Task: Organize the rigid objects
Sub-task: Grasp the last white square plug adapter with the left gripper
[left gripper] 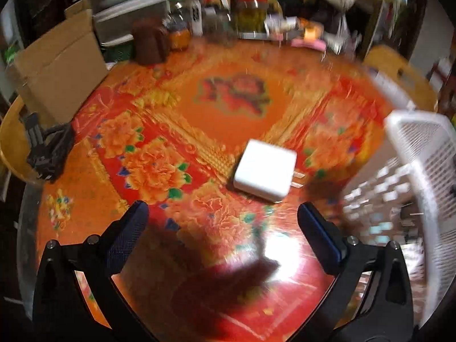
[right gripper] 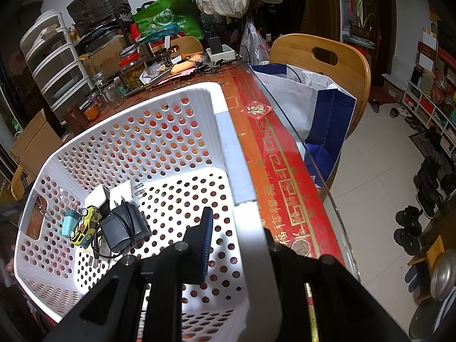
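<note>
- The white charger (left gripper: 265, 169) is a smooth, glossy square block with rounded corners and two metal prongs sticking out of one side. It lies flat on the desk (left gripper: 228, 114), just ahead of the left gripper (left gripper: 222, 216) and a little to its right.
- The desk wears a shiny cloth, red and orange with big printed peonies, under a glass sheet that throws back glare near the camera.
- The left gripper's jaws stand wide open, their dark blue knurled pads well apart, holding nothing and touching nothing; the charger sits beyond their tips.
- The white plastic basket (right gripper: 171, 131) stands on the desk to the right of the charger. Its walls and floor are rigid and pierced all over with round holes.
- In the basket's floor, bunched in one corner: a black power adapter (right gripper: 119, 228) with its thin cord looped over it, a yellow toy car (right gripper: 84, 225), a small pale-teal box (right gripper: 69, 222) and another white plug (right gripper: 125, 192) with prongs showing.
- The right gripper (right gripper: 239, 230) has its jaws closed on the basket's near wall: one blue-padded finger inside, the other outside against the rim.
- Beyond, jars, boxes and a wooden chair (right gripper: 322, 54) crowd the desk's far edge.
</note>
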The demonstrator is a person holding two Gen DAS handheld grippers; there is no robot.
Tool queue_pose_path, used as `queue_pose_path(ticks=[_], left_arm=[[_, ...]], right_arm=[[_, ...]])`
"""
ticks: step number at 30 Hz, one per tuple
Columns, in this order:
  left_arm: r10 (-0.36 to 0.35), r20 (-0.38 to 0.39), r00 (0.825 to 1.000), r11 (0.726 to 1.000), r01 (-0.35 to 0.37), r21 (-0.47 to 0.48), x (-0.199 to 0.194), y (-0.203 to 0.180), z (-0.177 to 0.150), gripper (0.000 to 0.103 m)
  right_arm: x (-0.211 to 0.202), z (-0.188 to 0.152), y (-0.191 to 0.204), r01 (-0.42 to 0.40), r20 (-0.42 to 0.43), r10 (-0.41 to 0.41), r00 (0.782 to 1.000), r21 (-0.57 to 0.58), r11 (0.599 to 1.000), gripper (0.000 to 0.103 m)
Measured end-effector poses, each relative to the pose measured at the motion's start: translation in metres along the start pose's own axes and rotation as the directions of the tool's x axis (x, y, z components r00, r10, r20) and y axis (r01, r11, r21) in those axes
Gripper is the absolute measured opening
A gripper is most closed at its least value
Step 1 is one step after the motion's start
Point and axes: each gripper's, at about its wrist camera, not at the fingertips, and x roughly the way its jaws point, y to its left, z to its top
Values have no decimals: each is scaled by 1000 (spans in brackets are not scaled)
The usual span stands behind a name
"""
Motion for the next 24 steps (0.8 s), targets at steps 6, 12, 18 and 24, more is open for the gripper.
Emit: queue_pose_path(ticks=[6, 12, 18, 24], left_arm=[[-22, 0, 1000, 998, 22, 64, 37, -38, 10, 103], [-10, -16, 1000, 996, 11, 91, 71, -55, 25, 103], [-25, -15, 1000, 996, 26, 87, 78, -55, 22, 103], [-38, -19, 999, 997, 39, 66, 85, -52, 19, 97]], right_arm=[[0, 1, 0, 2, -3, -2, 1000, -3, 1000, 20], [-1, 1, 0, 7, -4, -7, 1000, -7, 1000, 20], [-1, 1, 1, 18, 0, -18, 1000, -10, 1000, 20], [-2, 2, 2, 27, 2, -27, 1000, -14, 1000, 20]])
